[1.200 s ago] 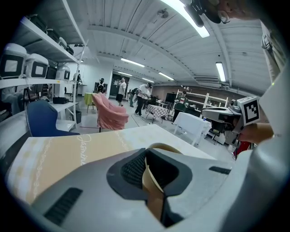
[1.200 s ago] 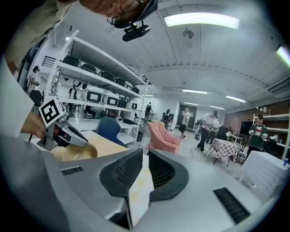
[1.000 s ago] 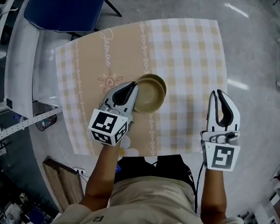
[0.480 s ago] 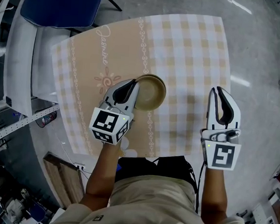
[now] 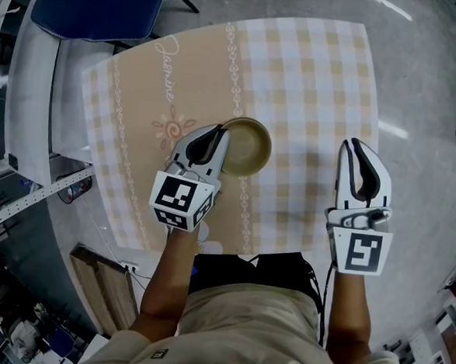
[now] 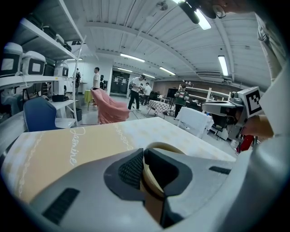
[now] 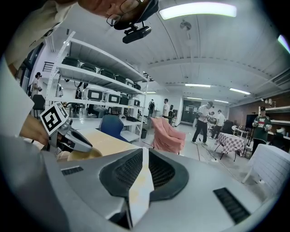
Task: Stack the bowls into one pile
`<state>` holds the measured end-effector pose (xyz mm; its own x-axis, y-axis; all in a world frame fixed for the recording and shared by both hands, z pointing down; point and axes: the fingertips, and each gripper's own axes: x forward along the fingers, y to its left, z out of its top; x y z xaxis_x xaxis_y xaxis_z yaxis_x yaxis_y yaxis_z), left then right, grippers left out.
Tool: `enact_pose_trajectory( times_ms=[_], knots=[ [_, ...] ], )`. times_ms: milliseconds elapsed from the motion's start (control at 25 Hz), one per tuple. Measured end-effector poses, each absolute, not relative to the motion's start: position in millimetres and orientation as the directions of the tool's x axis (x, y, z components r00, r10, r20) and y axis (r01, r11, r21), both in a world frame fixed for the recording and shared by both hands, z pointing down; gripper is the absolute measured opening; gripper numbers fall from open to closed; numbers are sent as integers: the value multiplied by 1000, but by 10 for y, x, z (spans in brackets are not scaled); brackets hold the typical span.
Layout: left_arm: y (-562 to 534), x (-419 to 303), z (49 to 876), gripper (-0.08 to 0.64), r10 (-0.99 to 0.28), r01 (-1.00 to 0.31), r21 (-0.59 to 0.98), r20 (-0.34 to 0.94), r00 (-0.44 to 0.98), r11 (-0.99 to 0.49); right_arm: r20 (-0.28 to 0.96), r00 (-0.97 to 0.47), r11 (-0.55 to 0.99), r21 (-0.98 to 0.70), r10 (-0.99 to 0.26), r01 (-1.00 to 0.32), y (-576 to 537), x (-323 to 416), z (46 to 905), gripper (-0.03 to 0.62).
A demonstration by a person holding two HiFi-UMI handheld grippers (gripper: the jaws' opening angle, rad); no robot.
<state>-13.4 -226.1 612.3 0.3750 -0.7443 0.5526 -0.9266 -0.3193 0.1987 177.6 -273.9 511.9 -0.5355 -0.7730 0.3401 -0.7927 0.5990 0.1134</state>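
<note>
"Head view first," the other one says. "How do the bowls (image 5: 246, 146) look?"

"Dull olive-tan, round and plain inside. They sit one in the other, so from above they read almost as one bowl. Only a thin second rim seems to show at the far-left side."

"And where are they to your jaws?"

"They stand near the middle of the tabletop (image 5: 321, 75), where the tan band of the cloth (image 5: 141, 93) meets the checked part. My left gripper (image 5: 218, 140) has its jaws closed on the near-left rim. In the left gripper view the tan wall is pinched between the two pads. My right gripper (image 5: 355, 153) is well apart from the bowls, by the right edge of the tabletop. Its jaws are together and grip nothing."

"What room is there around?"

"Checked cloth lies open on the far side and to the right of the bowls. The near edge is close behind my left gripper. A blue chair (image 5: 100, 9) stands at the far-left corner, and a white shelf (image 5: 30, 109) runs along the left side."
</note>
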Motion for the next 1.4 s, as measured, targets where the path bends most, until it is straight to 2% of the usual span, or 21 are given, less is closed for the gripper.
enact_pose_trajectory(
  times_ms=[520,840,1400],
  knots=[
    [-2300,-149,6188,38,-737,-926,158,566,370,-343,352,-555,620,99,-754,-779,-2740,1678,5146,40],
    [-2260,-290,6011,80,-747,-923,136,551,372,-359,343,-570,634,108,-747,-766,-2683,1483,5024,40],
    [-1885,-900,4947,80,-840,-930,38,415,348,-366,288,-630,679,114,-721,-725,-2320,879,4400,20]
  ],
)
